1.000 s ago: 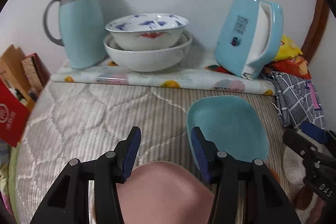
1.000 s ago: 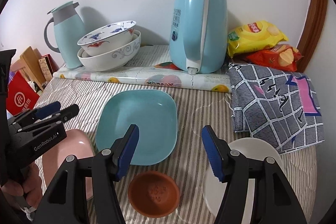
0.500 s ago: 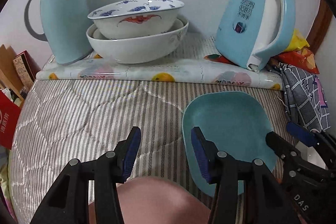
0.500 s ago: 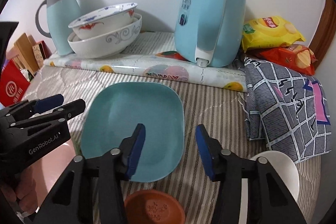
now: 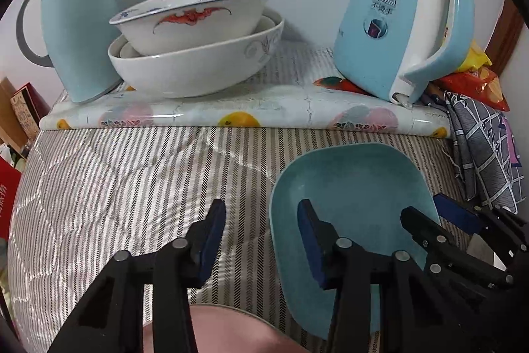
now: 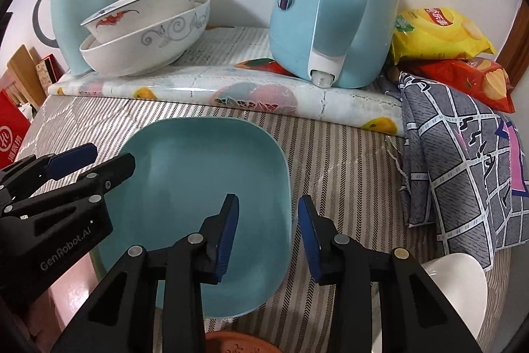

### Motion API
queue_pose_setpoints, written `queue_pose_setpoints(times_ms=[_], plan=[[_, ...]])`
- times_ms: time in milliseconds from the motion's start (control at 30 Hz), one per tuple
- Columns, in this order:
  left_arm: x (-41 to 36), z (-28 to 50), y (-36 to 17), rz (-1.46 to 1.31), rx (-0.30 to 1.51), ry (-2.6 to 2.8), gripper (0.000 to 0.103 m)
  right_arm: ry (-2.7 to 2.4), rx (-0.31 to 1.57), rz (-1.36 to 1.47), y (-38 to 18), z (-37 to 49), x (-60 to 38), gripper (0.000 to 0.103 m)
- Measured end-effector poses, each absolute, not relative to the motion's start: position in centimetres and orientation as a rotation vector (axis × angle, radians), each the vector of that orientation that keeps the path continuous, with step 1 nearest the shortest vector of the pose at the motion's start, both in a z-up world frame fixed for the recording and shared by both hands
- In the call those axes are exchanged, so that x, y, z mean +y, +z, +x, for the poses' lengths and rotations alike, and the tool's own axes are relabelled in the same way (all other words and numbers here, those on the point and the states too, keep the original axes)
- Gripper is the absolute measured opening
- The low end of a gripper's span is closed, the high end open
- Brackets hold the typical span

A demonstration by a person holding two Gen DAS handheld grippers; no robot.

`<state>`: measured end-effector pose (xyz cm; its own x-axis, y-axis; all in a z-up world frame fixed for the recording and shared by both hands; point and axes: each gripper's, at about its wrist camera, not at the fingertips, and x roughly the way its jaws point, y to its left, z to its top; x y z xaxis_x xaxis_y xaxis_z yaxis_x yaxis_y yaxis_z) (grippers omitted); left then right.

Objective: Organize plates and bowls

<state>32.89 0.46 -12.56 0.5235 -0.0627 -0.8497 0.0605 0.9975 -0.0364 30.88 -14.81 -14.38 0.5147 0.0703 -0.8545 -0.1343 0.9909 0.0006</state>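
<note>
Blue kettle [image 6: 334, 5] beside snack bags [image 6: 443, 35] (yellow atop red).

My black matt plastic right gripper [image 6: 267, 220] has blue rubbery pads. The square teal plate [image 6: 198, 174] looks smooth, semi-matt plastic. The stacked white bowls [image 5: 195, 55] are glossy ceramic. The striped grey cloth [image 5: 115, 181] is woven; the fruit-print oilcloth [image 5: 205, 116] shines.

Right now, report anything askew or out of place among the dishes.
The red-patterned bowl sits tilted inside the larger white bowl, its rim higher on the right and something small beneath its left side. Nothing looks spilled or broken.
</note>
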Motion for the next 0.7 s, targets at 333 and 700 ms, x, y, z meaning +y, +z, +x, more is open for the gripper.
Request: queue_pose_setpoints(times_ms=[333, 700], plan=[[0.1, 33.4, -13.9, -0.004, 1.041, -0.087, 0.01, 0.119, 1.057, -0.073, -15.9, 31.3, -14.7, 0.018], [0.2, 33.2, -13.4, -0.045, 1.011, -0.093, 0.007, 0.112, 1.03, -0.024, -15.2, 31.2, -15.5, 0.01]])
